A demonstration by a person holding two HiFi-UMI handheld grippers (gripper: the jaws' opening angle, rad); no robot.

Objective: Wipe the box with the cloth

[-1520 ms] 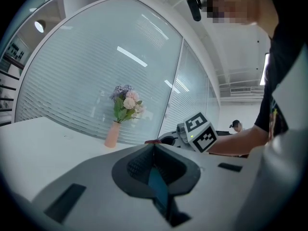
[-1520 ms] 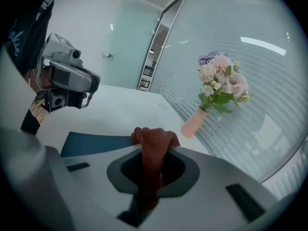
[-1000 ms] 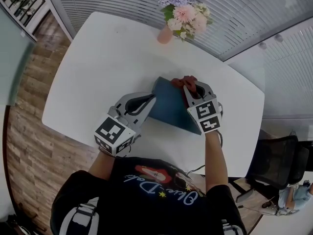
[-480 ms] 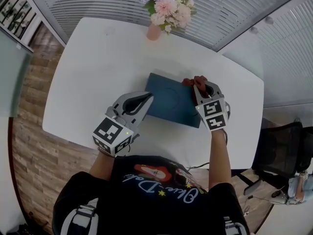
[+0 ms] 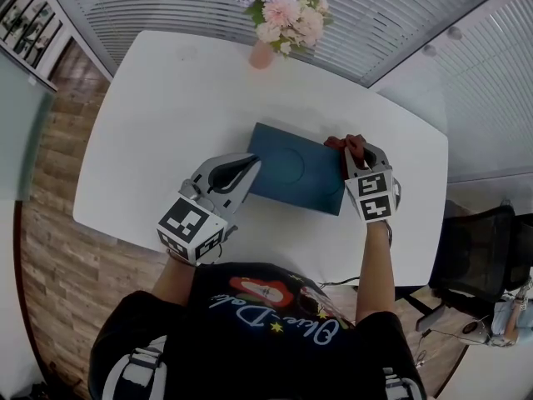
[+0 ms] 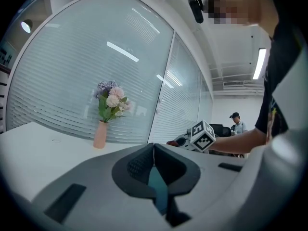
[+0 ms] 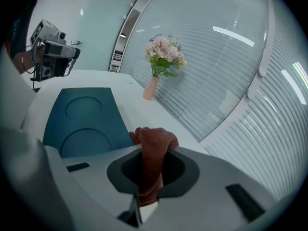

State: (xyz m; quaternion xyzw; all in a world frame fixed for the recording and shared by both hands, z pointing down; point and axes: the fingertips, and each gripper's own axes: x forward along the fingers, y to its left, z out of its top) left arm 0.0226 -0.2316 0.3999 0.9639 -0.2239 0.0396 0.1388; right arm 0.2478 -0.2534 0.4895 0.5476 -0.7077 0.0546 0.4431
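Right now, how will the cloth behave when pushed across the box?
Probably floppy: the cloth bunches and folds where the right tool clamps it. Its coarse weave likely drags rather than slips on the smooth box.

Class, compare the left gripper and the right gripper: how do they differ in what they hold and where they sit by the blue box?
The left gripper clamps the left edge of the box; the right gripper clamps a red-brown cloth. The left gripper sits at the box's left side; the right gripper is at its right edge, near the far corner. Both are shut.
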